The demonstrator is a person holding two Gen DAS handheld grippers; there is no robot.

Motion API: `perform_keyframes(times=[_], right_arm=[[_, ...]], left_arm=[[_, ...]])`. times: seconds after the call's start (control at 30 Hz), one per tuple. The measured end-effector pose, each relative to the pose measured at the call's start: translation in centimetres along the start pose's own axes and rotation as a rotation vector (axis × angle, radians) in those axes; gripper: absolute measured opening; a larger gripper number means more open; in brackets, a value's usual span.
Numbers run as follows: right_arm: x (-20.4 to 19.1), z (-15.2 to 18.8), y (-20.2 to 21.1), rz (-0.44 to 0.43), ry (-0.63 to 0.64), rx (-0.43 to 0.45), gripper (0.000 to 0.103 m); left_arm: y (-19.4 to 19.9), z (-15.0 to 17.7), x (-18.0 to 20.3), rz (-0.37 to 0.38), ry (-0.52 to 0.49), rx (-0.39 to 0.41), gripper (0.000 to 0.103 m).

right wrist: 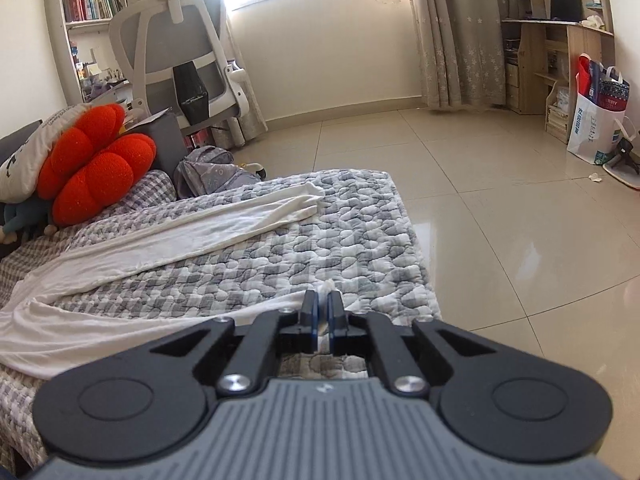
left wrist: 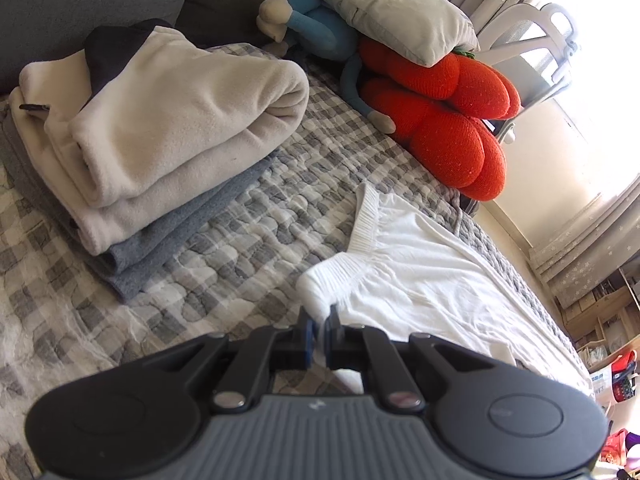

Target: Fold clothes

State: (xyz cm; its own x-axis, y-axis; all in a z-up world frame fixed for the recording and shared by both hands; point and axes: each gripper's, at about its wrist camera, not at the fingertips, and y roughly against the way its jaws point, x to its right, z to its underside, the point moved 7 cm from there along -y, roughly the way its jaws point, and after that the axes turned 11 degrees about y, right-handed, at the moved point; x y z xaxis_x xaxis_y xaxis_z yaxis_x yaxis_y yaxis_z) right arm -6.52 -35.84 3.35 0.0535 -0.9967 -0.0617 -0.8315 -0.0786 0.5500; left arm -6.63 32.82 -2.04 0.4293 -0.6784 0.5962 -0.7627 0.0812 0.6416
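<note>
Two tools clamp the white trousers [left wrist: 420,276] lengthwise: left tool [left wrist: 319,320] on the waistband, right tool [right wrist: 323,300] on a leg hem, far apart.

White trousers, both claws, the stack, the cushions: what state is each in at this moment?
White trousers: spread flat on the quilt, unfolded, legs apart.
Left claw: shut on the trousers' waistband corner.
Right claw: shut on white fabric at a leg end.
Beige fleece: folded, on top of a folded blue-grey garment.
Red cushion: pinned under a grey pillow.
</note>
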Motion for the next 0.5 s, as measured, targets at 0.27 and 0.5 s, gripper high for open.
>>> perform_keyframes(times=[0.27, 0.5], right_arm=[[0.9, 2.3, -0.6, -0.001, -0.041, -0.078, 0.005], [0.5, -2.0, 2.6, -0.091, -0.117, 0.063, 0.005]], left_arm=[[-0.4, 0.3, -1.2, -0.005, 0.015, -0.018, 0.005], [0.5, -0.7, 0.1, 0.035, 0.026, -0.011, 0.005]])
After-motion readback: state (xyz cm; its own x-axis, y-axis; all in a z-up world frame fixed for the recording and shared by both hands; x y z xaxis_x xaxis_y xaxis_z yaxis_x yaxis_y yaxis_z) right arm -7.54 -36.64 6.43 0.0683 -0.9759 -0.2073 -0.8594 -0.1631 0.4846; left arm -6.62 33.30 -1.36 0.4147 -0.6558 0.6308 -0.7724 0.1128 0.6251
